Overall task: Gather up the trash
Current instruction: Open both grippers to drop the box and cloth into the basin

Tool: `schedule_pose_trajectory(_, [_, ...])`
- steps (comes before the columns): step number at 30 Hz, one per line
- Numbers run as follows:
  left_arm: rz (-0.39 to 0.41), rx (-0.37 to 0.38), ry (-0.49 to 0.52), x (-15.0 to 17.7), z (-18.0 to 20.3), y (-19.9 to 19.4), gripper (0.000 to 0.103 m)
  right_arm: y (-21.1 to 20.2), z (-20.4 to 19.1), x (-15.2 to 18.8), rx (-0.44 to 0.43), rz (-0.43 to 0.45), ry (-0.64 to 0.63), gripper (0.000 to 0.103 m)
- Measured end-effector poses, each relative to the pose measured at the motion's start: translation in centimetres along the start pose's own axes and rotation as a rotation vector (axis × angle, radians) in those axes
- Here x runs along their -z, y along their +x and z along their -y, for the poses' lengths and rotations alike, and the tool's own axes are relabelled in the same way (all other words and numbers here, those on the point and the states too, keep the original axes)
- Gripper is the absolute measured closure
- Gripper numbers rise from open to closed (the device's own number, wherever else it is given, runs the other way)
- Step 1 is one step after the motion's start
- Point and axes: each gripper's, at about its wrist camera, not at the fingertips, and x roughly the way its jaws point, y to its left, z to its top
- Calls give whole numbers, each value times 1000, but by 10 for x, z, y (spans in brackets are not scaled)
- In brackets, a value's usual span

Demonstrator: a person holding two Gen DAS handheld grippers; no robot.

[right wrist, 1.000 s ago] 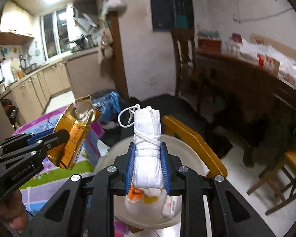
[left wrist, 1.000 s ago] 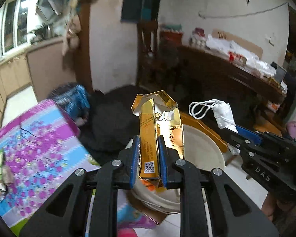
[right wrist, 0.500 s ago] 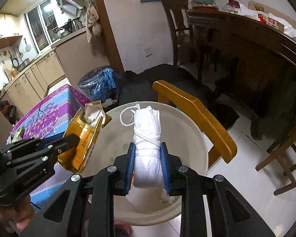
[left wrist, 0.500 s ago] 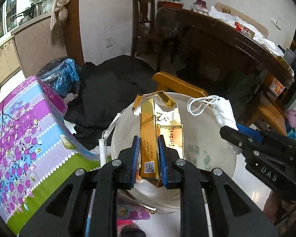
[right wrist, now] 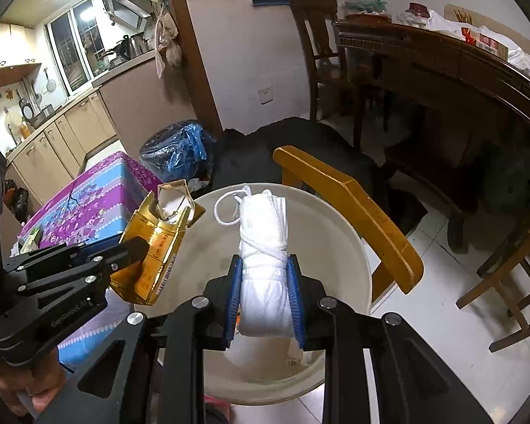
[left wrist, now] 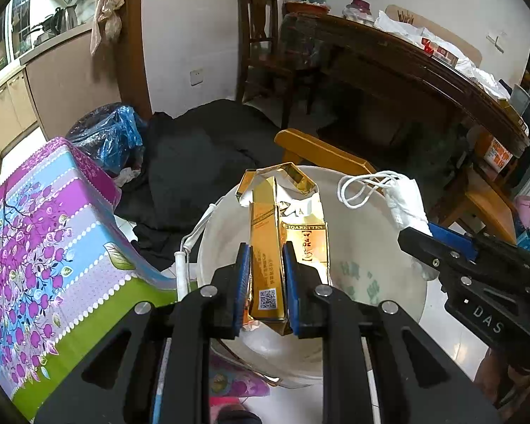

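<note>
My left gripper [left wrist: 265, 268] is shut on a torn gold cigarette pack [left wrist: 270, 247] and holds it over the mouth of a cream plastic bucket [left wrist: 402, 304]. My right gripper [right wrist: 265, 289] is shut on a rolled white face mask [right wrist: 263, 247] with ear loops, also above the cream bucket [right wrist: 339, 240]. The gold pack [right wrist: 155, 243] and left gripper show at the left of the right wrist view. The mask [left wrist: 406, 205] and right gripper show at the right of the left wrist view.
A yellow wooden chair back [right wrist: 349, 208] stands just behind the bucket. A table with a purple floral cloth [left wrist: 49, 240] is at the left. A blue and black trash bag [right wrist: 176, 148] and dark cloth lie on the floor behind. A dark wooden table [right wrist: 441, 70] stands at the right.
Both grippers have tilted down and come lower over the bucket, which now fills more of each view. Each still holds its item.
</note>
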Motion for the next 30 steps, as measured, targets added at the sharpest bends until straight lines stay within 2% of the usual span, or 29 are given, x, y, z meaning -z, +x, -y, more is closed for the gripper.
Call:
schedule_pose_trajectory(9, [-16,-17,-3,3,2,10,84,4,6,4,-2,-1,26,75])
schedule_pose_trajectory(10, [-21,-15,-4,3,3,11,82,5,7,5,-3,-1,31,73])
schedule_pose_trajectory(12, [-20,-21,-6,3,2,12,62,5,9,6,-3,3,40,67])
schedule_pose_trajectory(14, [-18,-22,-15,3,1,12,57,4,10,6,-4,7,46,65])
schedule_pose_trajectory(30, [-17,-26,-14,5,2,9,57,-2,9,9,-13,24,49,65])
